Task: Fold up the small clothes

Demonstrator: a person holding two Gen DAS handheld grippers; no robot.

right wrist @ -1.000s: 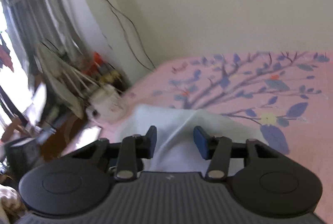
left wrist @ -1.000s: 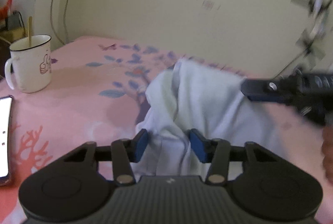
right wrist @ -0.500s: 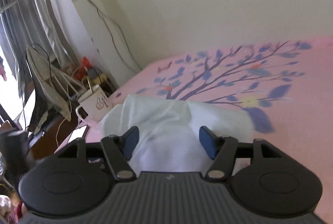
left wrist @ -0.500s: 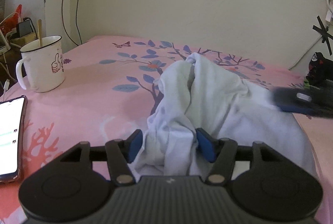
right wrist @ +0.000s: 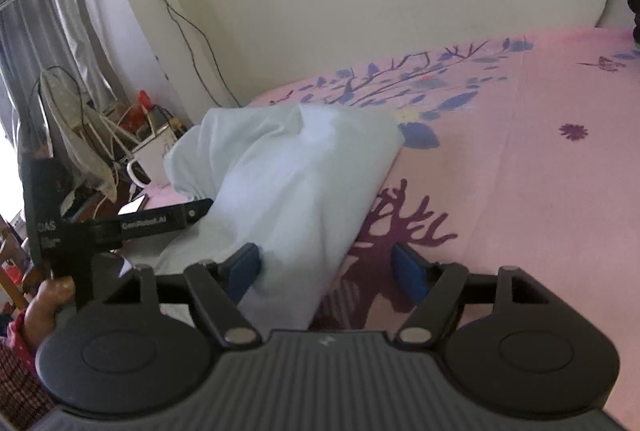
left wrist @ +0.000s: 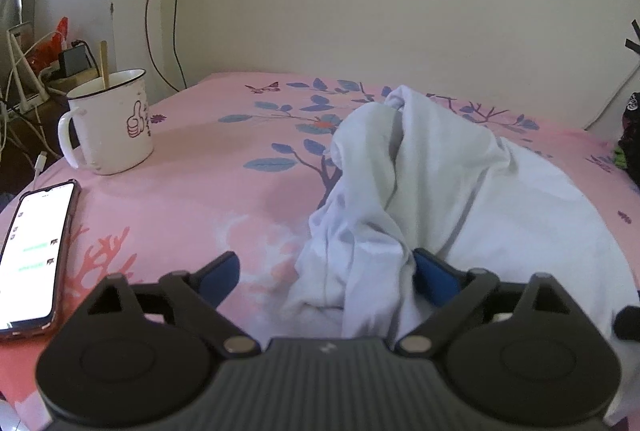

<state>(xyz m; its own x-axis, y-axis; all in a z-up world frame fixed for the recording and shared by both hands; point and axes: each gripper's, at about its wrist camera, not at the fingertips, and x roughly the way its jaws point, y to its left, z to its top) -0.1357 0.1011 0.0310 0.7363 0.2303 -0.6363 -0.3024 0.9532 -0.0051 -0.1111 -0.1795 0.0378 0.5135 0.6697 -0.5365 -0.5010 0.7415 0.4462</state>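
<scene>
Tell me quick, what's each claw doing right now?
Left gripper: open, jaws just widened; white garment lies loose between them.
Right gripper: open, jaws just widened; garment's edge lies between them, not pinched.

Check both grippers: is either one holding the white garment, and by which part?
Nothing is held. Left gripper and right gripper have just been opening; the white garment lies loose between the spread jaws on the bed.

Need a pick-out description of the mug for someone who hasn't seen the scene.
Start at the pink bedsheet with the blue tree print and go to its left edge in the left wrist view. The mug stands there, upright, behind the lit phone. It is white with a dark rim, a thumbs-up drawing and a stick inside.
</scene>
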